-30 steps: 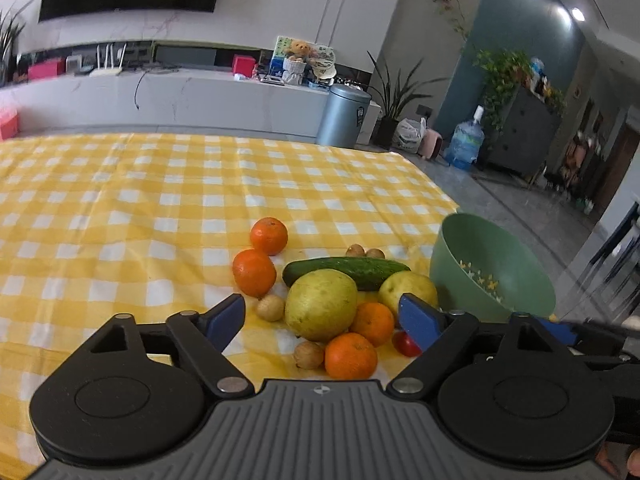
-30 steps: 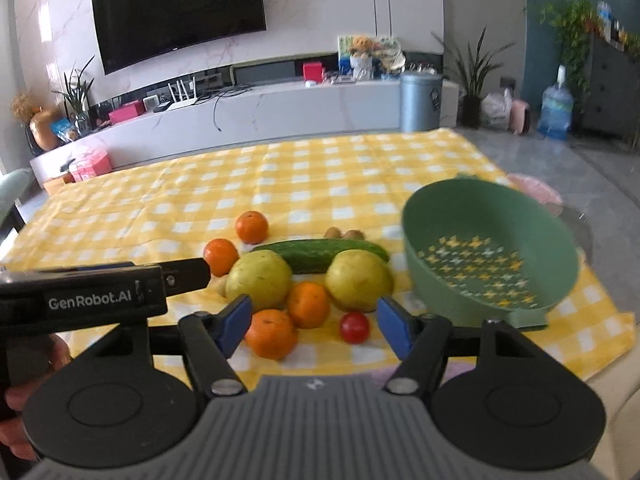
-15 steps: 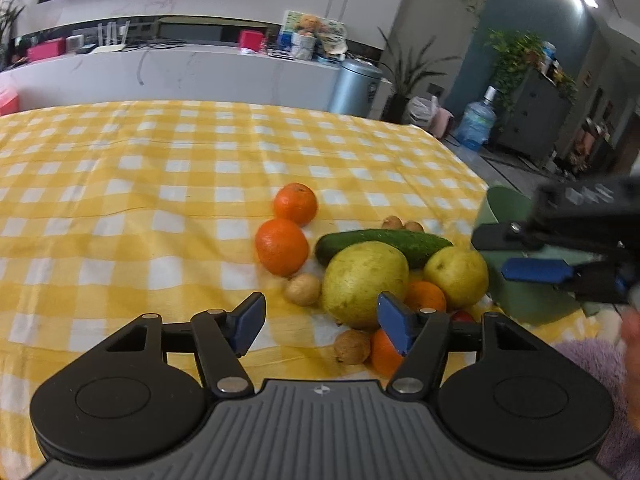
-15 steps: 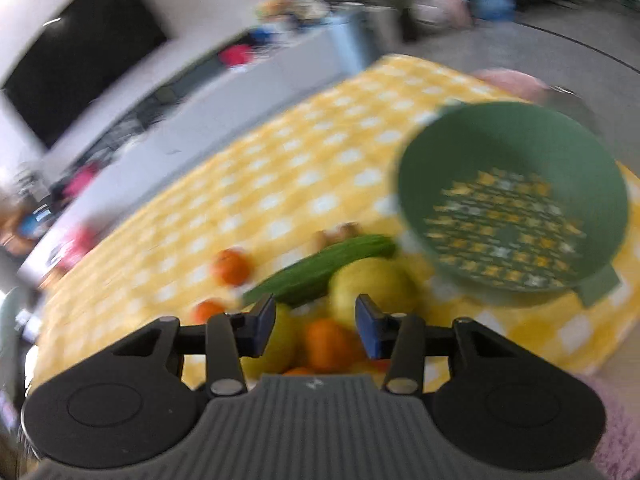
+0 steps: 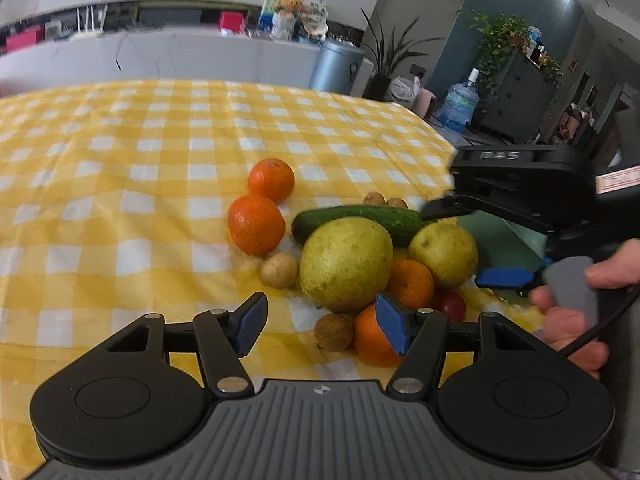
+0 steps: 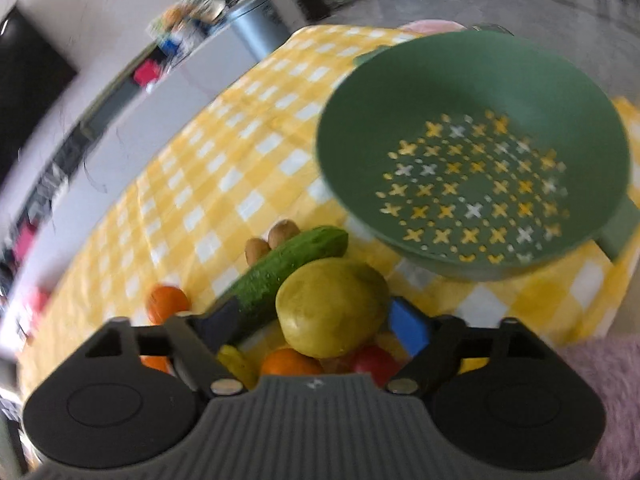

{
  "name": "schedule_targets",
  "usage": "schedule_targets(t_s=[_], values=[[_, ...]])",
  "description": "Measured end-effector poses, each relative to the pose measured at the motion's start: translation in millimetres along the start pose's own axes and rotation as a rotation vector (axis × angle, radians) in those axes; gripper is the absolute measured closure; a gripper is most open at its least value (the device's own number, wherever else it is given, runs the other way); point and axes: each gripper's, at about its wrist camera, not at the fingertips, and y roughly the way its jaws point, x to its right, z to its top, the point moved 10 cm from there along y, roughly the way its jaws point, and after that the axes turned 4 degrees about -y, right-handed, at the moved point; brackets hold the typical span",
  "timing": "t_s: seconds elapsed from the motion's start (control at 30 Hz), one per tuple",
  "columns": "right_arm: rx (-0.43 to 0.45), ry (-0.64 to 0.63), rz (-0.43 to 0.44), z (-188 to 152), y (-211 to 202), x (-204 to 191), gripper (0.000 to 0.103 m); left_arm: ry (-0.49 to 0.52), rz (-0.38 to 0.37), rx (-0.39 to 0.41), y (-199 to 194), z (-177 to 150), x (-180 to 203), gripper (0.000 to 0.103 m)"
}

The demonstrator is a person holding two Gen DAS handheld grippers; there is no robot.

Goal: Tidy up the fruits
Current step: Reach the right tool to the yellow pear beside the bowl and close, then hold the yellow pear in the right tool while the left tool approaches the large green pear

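A pile of fruit lies on the yellow checked cloth: two yellow-green pears [image 5: 346, 264] [image 5: 444, 254], several oranges [image 5: 255, 224], a cucumber [image 5: 360, 218], a red tomato [image 5: 451, 306] and small brown fruits [image 5: 279, 270]. My left gripper [image 5: 322, 322] is open just short of the pile. My right gripper [image 6: 320, 322] is open with its fingers either side of the smaller pear [image 6: 332, 306], low over it. The empty green colander [image 6: 472, 152] stands right of the pile.
The table's right edge runs just past the colander, with a pink rug [image 6: 608, 384] below. A white counter, a grey bin [image 5: 336, 66] and a water bottle [image 5: 458, 104] stand beyond the table.
My right gripper has swung in and down over the smaller pear, jaws narrowing. My left gripper has moved closer to the pile and narrowed a little.
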Motion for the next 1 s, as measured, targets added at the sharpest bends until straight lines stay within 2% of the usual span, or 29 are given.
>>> schedule_targets(t_s=[0.1,0.23,0.5,0.67,0.8,1.0], values=[[0.003,-0.049,-0.055,1,6,1,0.022,-0.043,-0.034,-0.019,1,-1,-2,0.03],[-0.031,-0.037,-0.073,-1,21,9,0.022,-0.048,-0.03,-0.018,1,0,-4,0.03],[-0.072,-0.064,-0.05,0,40,8,0.023,-0.064,-0.041,-0.03,3,-1,-4,0.03],[-0.044,-0.081,-0.047,1,42,7,0.037,-0.07,-0.046,-0.035,5,0,-4,0.029],[-0.044,-0.083,-0.037,1,42,8,0.038,-0.066,-0.067,-0.06,9,-3,0,0.028],[-0.029,-0.083,-0.001,0,34,7,0.038,-0.037,-0.058,-0.008,5,1,1,0.026]])
